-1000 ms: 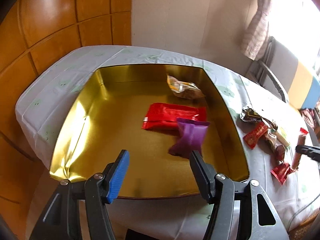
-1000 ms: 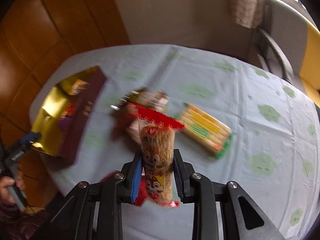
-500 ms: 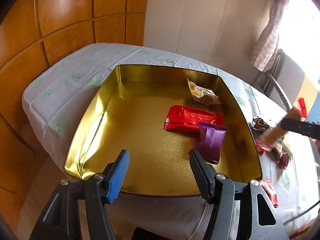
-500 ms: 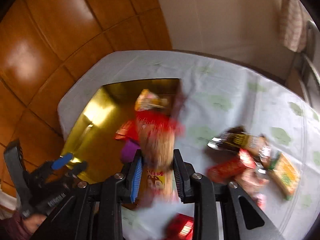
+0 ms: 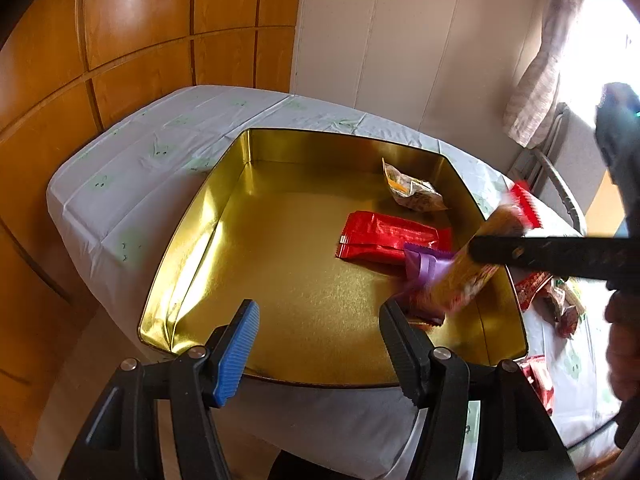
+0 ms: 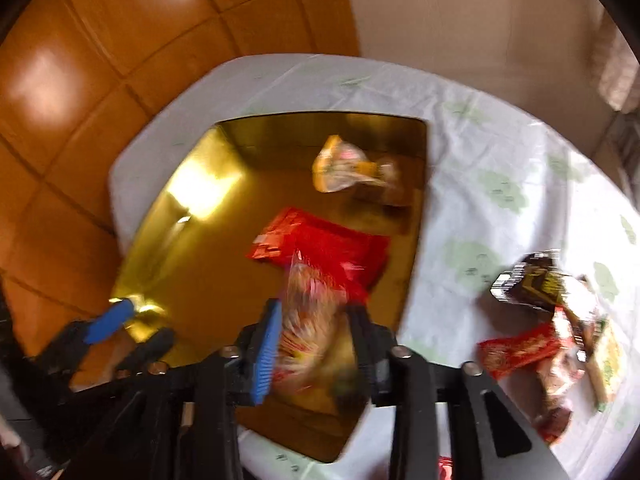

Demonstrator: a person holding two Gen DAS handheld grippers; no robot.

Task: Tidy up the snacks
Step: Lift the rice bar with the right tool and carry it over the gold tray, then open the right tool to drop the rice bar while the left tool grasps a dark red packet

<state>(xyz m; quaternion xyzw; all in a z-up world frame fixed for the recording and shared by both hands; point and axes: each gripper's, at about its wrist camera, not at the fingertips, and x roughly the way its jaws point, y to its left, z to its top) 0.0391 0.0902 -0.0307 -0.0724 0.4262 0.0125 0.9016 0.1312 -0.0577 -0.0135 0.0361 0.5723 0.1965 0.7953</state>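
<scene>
Snack packet (image 6: 308, 320), long and red-topped, hangs between the jaws of your right gripper (image 6: 316, 340) over the near right part of the gold tin (image 5: 192, 248). Those jaws have just been opening; blur hides whether the pads still press on it, so you cannot tell if it is gripped. Beneath it in the tin lie a purple packet (image 5: 424, 268), a red packet (image 5: 392, 236) and a pale crinkled one (image 5: 412, 192). Your left gripper (image 5: 320, 344) hovers released and empty at the tin's near rim. More snacks (image 6: 560, 320) lie on the tablecloth (image 5: 152, 172).
</scene>
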